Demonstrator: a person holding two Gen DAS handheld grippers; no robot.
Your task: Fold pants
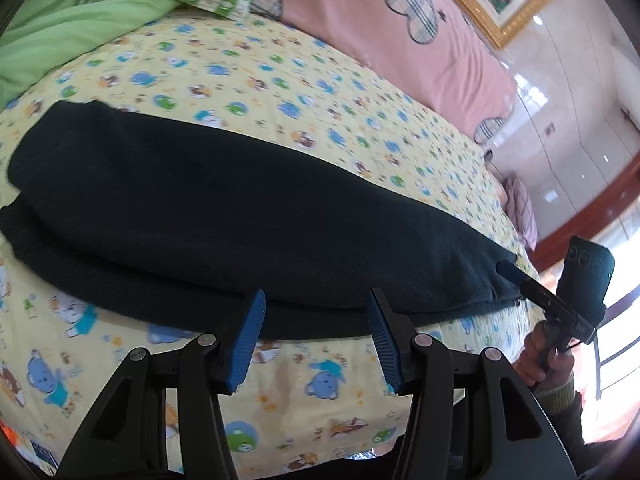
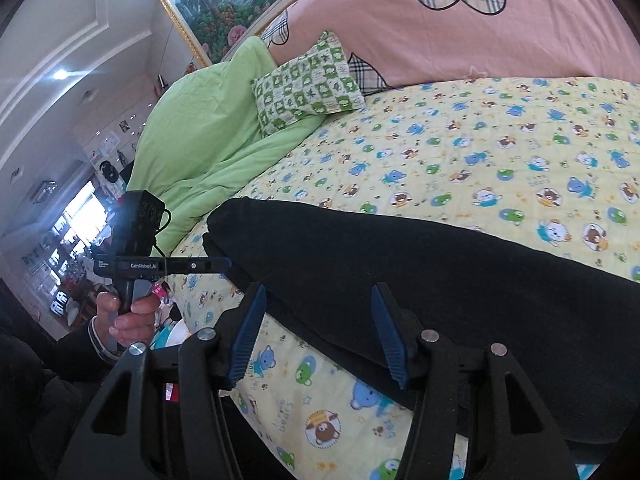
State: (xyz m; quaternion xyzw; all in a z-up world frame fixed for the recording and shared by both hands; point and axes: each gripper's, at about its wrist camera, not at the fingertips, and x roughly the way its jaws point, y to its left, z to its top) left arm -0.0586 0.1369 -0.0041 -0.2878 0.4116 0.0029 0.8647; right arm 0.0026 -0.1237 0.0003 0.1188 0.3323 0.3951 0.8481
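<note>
The black pants (image 1: 224, 216) lie folded lengthwise in a long band across the yellow cartoon bedsheet (image 1: 280, 80). My left gripper (image 1: 316, 300) is open and empty, its blue pads just over the near edge of the pants. In the right wrist view the pants (image 2: 440, 280) stretch from upper left to lower right, and my right gripper (image 2: 318, 298) is open and empty above their near edge. The right gripper also shows in the left wrist view (image 1: 508, 270), tips at the right end of the pants. The left gripper shows in the right wrist view (image 2: 224, 263) beside the left end.
A green quilt (image 2: 200, 128) and a green-patterned pillow (image 2: 308, 84) sit at the head of the bed. A pink quilt (image 2: 480, 20) with plaid hearts lies along the far side. A framed picture (image 2: 216, 4) hangs on the wall. The near bed edge runs below the grippers.
</note>
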